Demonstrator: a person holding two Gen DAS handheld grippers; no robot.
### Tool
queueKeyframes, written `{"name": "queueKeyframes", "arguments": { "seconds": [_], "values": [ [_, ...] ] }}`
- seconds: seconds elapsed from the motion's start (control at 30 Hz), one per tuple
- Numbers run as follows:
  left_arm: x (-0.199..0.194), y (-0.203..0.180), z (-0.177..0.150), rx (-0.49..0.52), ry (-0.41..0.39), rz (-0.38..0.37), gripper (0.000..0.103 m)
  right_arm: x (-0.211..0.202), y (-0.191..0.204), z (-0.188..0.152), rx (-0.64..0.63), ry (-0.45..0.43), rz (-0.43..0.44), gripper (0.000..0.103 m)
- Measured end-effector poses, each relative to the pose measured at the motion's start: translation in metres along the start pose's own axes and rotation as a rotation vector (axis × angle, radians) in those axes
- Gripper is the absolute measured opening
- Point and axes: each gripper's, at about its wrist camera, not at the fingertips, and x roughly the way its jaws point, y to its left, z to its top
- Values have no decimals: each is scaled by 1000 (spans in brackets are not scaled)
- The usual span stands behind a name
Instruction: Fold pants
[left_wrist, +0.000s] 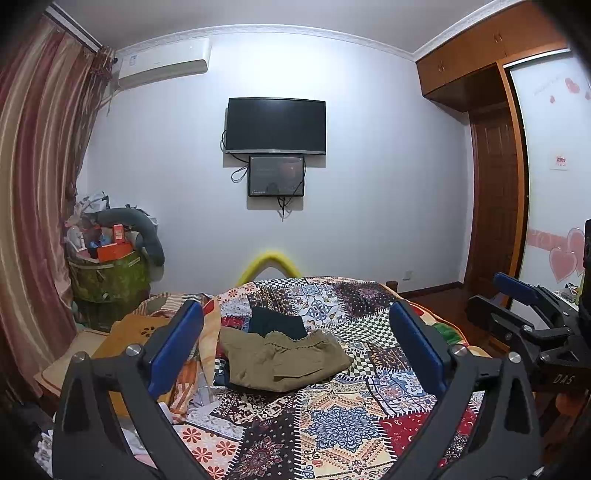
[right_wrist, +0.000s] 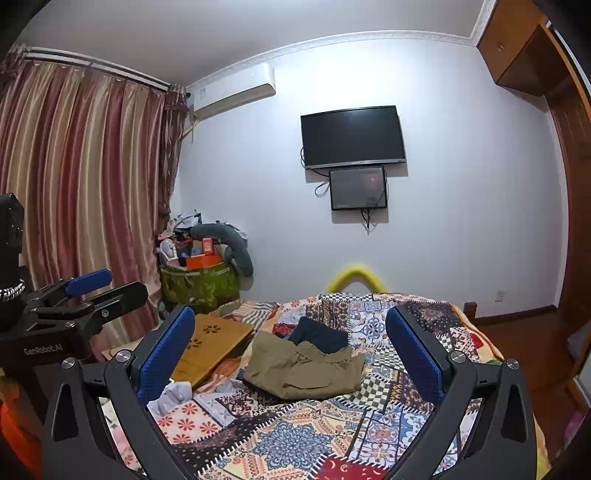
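Observation:
Olive-khaki pants (left_wrist: 282, 363) (right_wrist: 306, 371) lie folded in a compact bundle on the patchwork bedspread (left_wrist: 343, 424) (right_wrist: 295, 439), partly over a dark folded garment (left_wrist: 277, 321) (right_wrist: 319, 334). My left gripper (left_wrist: 295, 347) stands wide open a short way in front of the pants, its blue pads on either side of them in the picture and touching nothing. My right gripper (right_wrist: 291, 350) is likewise wide open and apart from the pants. The right gripper (left_wrist: 517, 291) shows at the right edge of the left wrist view; the left gripper (right_wrist: 88, 282) shows at the left edge of the right wrist view.
A wooden lap board (right_wrist: 210, 343) (left_wrist: 136, 332) lies left of the pants with crumpled white cloth (right_wrist: 170, 397) near it. A green basket (left_wrist: 109, 277) (right_wrist: 199, 284) full of clutter stands by the curtain (right_wrist: 85, 184). A television (left_wrist: 275, 125) hangs on the far wall; a wardrobe (left_wrist: 491, 184) is on the right.

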Motion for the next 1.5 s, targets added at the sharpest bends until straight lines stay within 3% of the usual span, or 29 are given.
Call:
{"name": "queueKeyframes", "arguments": {
  "seconds": [1.5],
  "values": [
    [25,4,-14,-17,61,-19,103,3,-4,-5,24,36,-23,103]
  ]
}}
